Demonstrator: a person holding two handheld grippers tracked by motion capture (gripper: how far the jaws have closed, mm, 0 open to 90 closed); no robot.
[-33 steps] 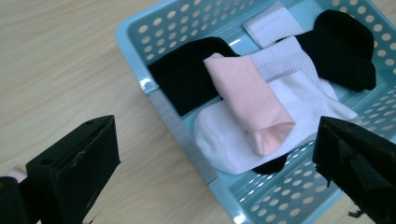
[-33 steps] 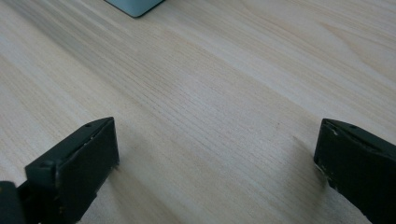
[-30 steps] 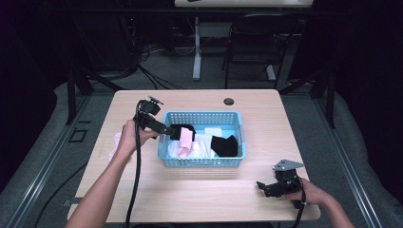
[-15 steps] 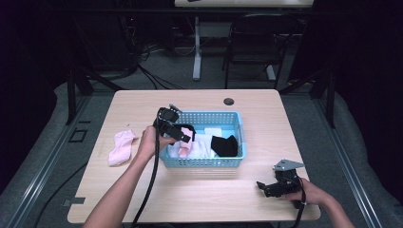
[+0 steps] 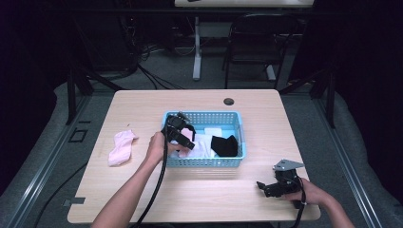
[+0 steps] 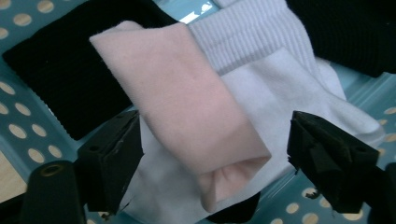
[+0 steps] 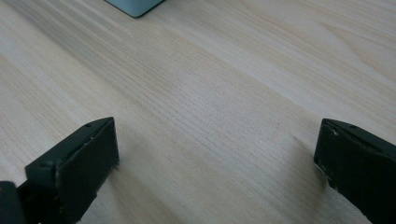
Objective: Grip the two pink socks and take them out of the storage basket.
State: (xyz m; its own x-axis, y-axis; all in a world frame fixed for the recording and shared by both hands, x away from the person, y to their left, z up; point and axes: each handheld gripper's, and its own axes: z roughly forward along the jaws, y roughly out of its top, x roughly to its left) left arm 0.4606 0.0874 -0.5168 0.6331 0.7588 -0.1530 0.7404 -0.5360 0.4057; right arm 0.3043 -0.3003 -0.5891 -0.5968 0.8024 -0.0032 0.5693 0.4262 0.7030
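My left gripper reaches down into the left part of a blue perforated basket. In the left gripper view a folded pink sock lies between its jaws. The jaws have just been closing, but both pads still stand clear of the sock, so the left gripper is open. Under the pink sock lie a white sock and a black sock. My right gripper rests near the table's front right, open with bare wood between its jaws.
Another pink sock lies on the table left of the basket. A black sock sits in the basket's right part. A round cable hole is near the far edge. The basket's corner shows in the right gripper view.
My left gripper has moved right from beside the basket and sunk into it over the pink sock, and its jaws have narrowed. The right hand has not moved.
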